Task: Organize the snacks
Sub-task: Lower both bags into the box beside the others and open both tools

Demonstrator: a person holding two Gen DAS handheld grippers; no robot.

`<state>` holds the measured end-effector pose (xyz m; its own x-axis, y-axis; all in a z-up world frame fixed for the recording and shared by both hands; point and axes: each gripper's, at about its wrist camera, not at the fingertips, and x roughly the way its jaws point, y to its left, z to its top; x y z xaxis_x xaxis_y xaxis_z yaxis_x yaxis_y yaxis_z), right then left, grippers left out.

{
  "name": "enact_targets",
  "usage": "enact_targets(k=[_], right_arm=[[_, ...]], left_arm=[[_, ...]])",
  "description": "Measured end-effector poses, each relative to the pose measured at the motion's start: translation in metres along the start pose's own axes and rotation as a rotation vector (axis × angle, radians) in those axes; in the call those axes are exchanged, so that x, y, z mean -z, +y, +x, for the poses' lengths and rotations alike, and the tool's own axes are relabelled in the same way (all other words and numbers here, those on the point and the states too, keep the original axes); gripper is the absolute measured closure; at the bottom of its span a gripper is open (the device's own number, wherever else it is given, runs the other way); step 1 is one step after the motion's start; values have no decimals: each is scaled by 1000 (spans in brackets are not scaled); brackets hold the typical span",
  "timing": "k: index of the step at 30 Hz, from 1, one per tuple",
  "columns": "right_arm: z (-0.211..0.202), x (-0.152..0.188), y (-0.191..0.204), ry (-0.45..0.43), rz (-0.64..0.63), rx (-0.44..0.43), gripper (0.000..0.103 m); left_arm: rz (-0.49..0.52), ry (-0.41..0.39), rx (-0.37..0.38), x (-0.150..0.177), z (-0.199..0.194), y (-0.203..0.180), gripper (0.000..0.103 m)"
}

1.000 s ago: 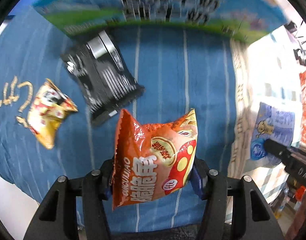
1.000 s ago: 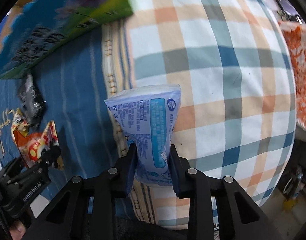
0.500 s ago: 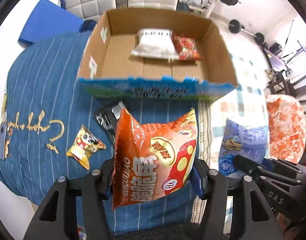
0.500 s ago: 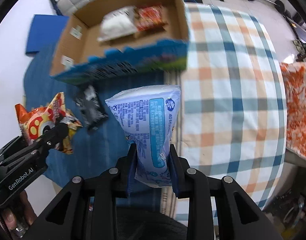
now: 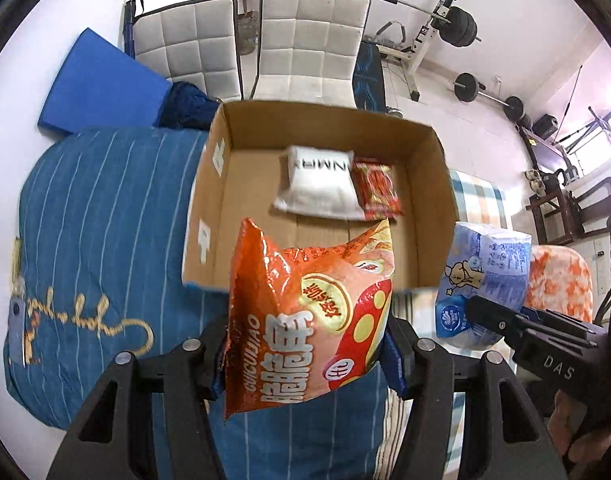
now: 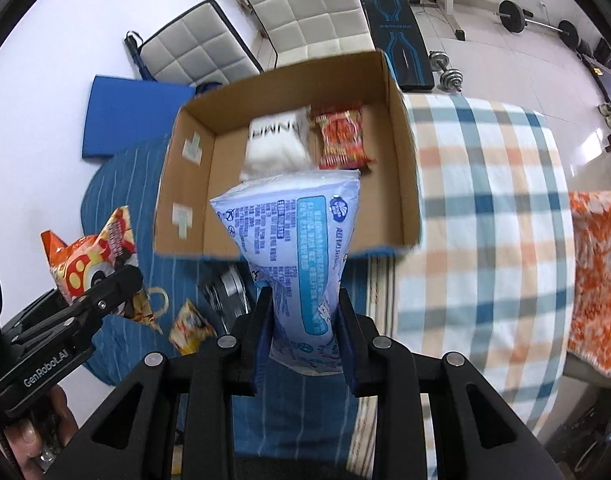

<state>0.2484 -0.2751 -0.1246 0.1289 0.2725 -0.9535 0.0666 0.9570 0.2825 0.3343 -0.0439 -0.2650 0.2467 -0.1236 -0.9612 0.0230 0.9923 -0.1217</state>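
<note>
My left gripper [image 5: 305,356] is shut on an orange snack bag [image 5: 309,316], held high in front of the open cardboard box [image 5: 201,216]. My right gripper [image 6: 303,332] is shut on a pale blue packet [image 6: 301,248], also raised before the box [image 6: 405,168]. Inside the box lie a white packet [image 5: 319,184] and a red packet [image 5: 377,192]. In the right wrist view a small yellow snack [image 6: 191,326] and a black packet [image 6: 227,292] lie on the blue cloth below. The blue packet [image 5: 485,276] shows at the right of the left wrist view.
The box stands on a bed with a blue striped cover [image 5: 93,216] and a plaid blanket [image 6: 485,208]. Two white chairs [image 5: 309,40], a blue mat [image 5: 101,88] and weights [image 5: 461,24] stand beyond. An orange patterned cloth [image 6: 597,272] is at the right.
Both grippers have risen and tilted up with their bags; the box interior and the room behind have come into view. The loose snacks on the cloth have dropped out of the left view.
</note>
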Motion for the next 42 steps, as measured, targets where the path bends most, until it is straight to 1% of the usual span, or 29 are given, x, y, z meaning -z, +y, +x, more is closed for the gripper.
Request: enact_targets(k=[3, 5, 8, 13, 16, 19, 21, 25, 30, 32, 35, 42], right_arm=[[13, -29, -2, 3, 18, -20, 72], [27, -48, -3, 12, 33, -29, 72], [59, -72, -8, 55, 56, -28, 72], [123, -97, -14, 146, 55, 56, 72], [155, -105, -20, 191, 62, 95, 72], [177, -111, -23, 222, 65, 121, 72], [188, -113, -24, 240, 60, 139, 72], [204, -116, -23, 265, 45, 171, 72], [218, -114, -24, 293, 40, 189, 70], [220, -114, -27, 299, 38, 192, 68], [221, -116, -30, 306, 36, 197, 66], [214, -119, -34, 304, 21, 217, 58]], left_arm=[[-4, 15, -5, -23, 14, 7, 47], [-2, 39, -9, -37, 28, 11, 47], [-10, 78, -22, -56, 54, 20, 47], [-47, 172, -39, -86, 115, 42, 47], [-86, 215, -25, -106, 147, 56, 47], [-112, 253, -14, -124, 173, 65, 47], [-105, 261, -25, -134, 183, 65, 47], [-65, 282, -53, -150, 203, 57, 46], [-51, 322, -39, -157, 222, 56, 46], [-53, 343, -33, -156, 227, 56, 46], [-74, 357, -19, -154, 230, 60, 46], [-65, 376, -22, -153, 220, 60, 45]])
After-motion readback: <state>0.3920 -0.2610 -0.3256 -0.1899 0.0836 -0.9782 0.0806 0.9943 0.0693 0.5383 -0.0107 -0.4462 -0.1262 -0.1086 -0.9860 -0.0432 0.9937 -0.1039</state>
